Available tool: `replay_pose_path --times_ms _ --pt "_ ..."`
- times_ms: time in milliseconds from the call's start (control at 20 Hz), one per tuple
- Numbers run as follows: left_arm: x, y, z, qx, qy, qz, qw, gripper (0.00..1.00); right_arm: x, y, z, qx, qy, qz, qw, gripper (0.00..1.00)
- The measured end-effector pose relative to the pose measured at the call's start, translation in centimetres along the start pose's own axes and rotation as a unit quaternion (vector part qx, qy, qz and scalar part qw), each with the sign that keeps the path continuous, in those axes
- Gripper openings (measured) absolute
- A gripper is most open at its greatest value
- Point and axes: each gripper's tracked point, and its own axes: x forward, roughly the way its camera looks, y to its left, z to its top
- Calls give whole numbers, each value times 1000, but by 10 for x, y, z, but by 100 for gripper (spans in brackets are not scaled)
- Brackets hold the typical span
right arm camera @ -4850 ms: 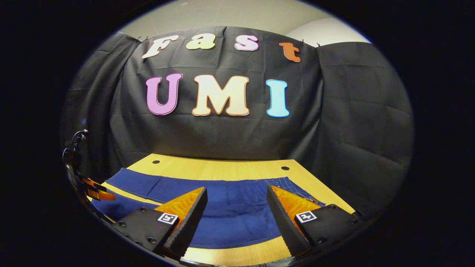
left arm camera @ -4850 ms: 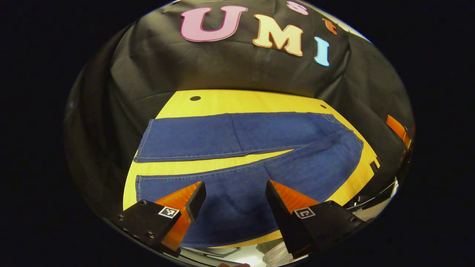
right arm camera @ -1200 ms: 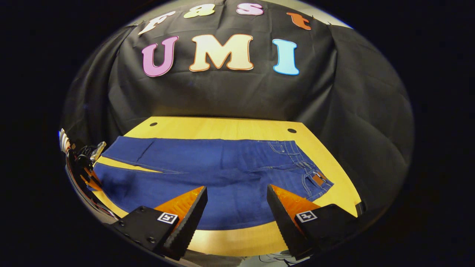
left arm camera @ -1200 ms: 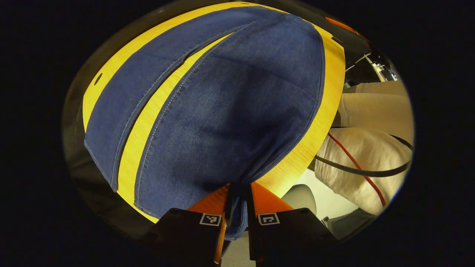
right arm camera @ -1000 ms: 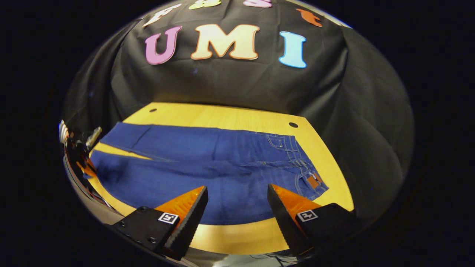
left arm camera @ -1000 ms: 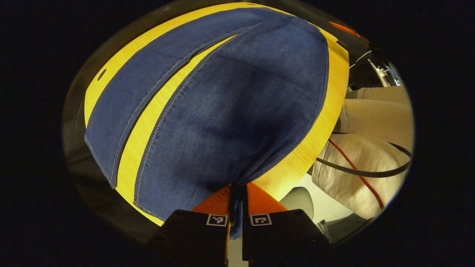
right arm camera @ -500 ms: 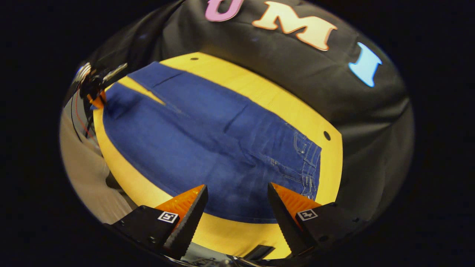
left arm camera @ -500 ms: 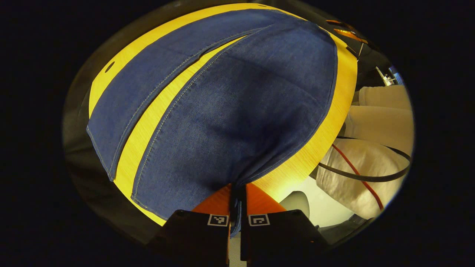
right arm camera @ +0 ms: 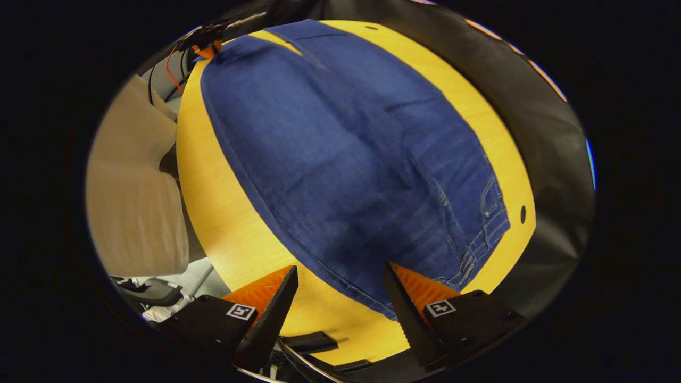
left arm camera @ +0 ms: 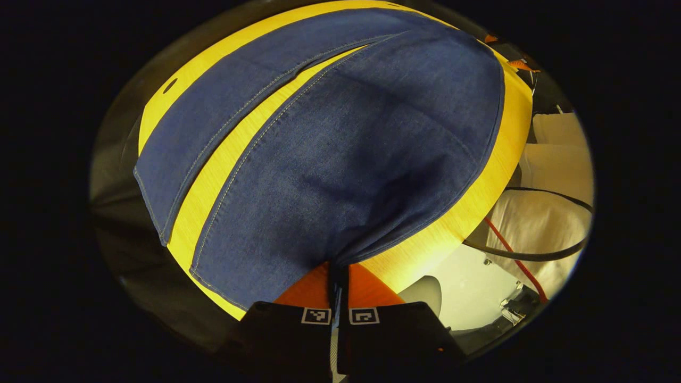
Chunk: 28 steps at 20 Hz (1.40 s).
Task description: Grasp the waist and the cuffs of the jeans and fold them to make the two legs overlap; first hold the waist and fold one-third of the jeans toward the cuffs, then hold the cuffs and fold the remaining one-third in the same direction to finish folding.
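Right gripper view had swung down since a moment ago, my right gripper (right arm camera: 340,298) spread wide above the waist corner of the jeans (right arm camera: 346,159) flat on the table (right arm camera: 213,202); my left gripper (left arm camera: 339,276) stayed pinched on the near cuff; I judged the leg-over-leg fold came next.

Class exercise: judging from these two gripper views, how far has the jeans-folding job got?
Done: the left gripper is shut on the near leg's hem. In hand: the right gripper hangs open over the waist end of the jeans, gripping nothing. Left: the legs lie apart with bare table between them, so overlapping them and both one-third folds remain.
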Motion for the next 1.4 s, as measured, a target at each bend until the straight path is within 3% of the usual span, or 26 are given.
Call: replay_pose_path --times_ms 250,400,600,950,1050,1100,1300,1400 --pt "-1 0 0 -12 10 8 1000 0 18 -6 -29 -80 53 18 995 98" --pt "-1 1 0 -20 13 10 1000 0 29 -11 -36 -98 64 18 993 97" --pt "-1 1 0 -30 16 13 999 0 32 -5 -39 -99 79 46 991 91" --pt "1 1 0 -39 16 15 999 0 32 -9 -38 -66 91 42 993 89" --pt "0 1 1 -42 14 15 999 0 34 -15 -34 -42 85 40 995 63" --pt "0 1 1 -45 11 15 999 0 33 -19 -31 -34 78 35 996 62" --pt "1 1 2 -53 3 16 998 0 33 -31 -24 -1 43 -14 999 13" --pt "1 1 3 -66 -7 20 998 0 33 -34 -29 20 28 -43 998 8"
